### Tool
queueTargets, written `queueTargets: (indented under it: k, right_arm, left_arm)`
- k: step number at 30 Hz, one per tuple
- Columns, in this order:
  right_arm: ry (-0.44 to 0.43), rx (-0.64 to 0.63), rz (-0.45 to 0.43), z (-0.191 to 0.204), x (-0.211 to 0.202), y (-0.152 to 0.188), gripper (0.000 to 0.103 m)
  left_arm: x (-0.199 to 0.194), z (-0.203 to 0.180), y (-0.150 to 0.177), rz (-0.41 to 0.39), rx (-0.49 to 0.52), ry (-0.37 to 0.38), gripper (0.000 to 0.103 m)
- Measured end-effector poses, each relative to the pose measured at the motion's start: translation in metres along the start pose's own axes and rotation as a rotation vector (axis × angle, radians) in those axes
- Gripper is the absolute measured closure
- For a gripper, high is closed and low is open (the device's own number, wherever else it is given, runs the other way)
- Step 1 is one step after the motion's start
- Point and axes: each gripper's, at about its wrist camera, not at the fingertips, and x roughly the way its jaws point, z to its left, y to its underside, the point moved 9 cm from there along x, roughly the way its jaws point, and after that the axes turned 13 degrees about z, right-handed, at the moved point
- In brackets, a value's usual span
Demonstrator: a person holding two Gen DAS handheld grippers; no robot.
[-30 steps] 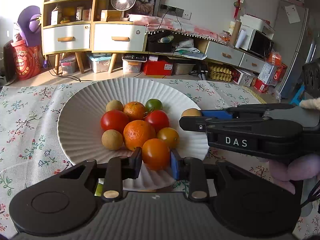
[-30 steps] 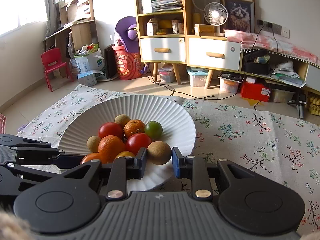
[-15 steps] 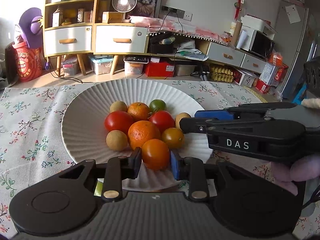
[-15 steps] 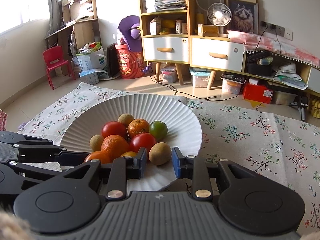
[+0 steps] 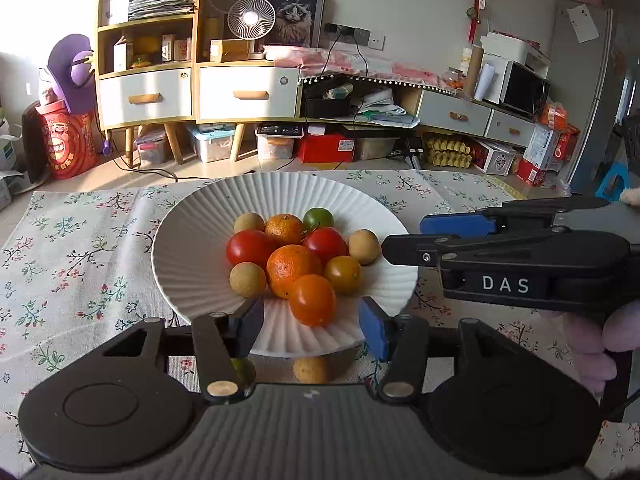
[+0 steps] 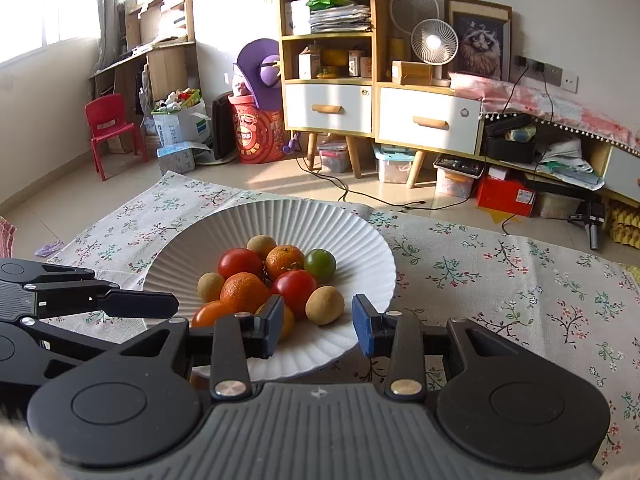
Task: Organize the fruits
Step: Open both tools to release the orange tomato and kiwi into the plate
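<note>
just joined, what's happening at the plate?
A person with a gripper in each hand is loading fruit onto the white plate. The jaws of both have just been opening. The left gripper has let go of an orange tomato; the right gripper has let go of a brown longan. Both fruits sit on the plate between open jaws, untouched.

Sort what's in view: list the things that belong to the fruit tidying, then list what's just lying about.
Job:
plate
orange tomato
tan fruit
mandarins
red tomatoes
green tomato
loose fruit beside the plate

Lying about:
fan
cat picture
red chair
microwave
egg trays
</note>
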Motion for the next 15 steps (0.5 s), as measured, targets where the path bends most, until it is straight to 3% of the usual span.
queueTargets:
  k: [9,15]
  right_arm:
    - [-0.016,0.012,0.006,0.009,-0.016,0.016,0.045]
    - [-0.032,0.062,0.015,0.016,-0.018,0.037,0.023]
  left_arm:
    - [-0.020,0.018,0.019,0.017,0.006,-0.063,0.027]
    - [-0.020,0.034,0.036,0.025,-0.031,-0.078,0.010]
